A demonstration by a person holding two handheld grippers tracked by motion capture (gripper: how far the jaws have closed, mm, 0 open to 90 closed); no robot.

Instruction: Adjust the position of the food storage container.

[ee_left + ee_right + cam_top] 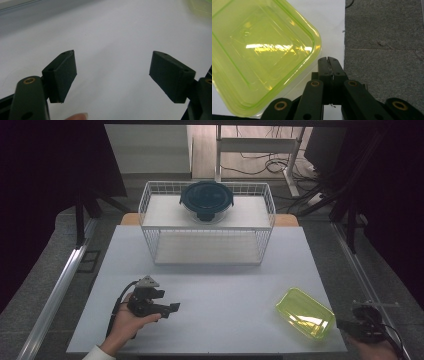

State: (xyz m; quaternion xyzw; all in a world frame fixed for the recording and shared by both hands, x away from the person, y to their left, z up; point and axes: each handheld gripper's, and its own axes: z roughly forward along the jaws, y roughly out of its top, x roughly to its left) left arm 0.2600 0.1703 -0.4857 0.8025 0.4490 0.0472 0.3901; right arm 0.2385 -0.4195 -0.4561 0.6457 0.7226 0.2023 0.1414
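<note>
Yellow-green container (305, 313) at the table's (220, 290) near right corner, long side running diagonally — far-left to near-right, right gripper (328, 61) just beside its corner, jaws pressed together, empty, left gripper (112, 72) over bare tabletop — jaws wide apart, holding nothing.

Yellow-green container (305, 313), dark blue lidded bowl (206, 201), white wire rack (207, 222).

Dim room, dark vignetted edges; overhead glare streaks the yellow container (259, 50); close views soft.
</note>
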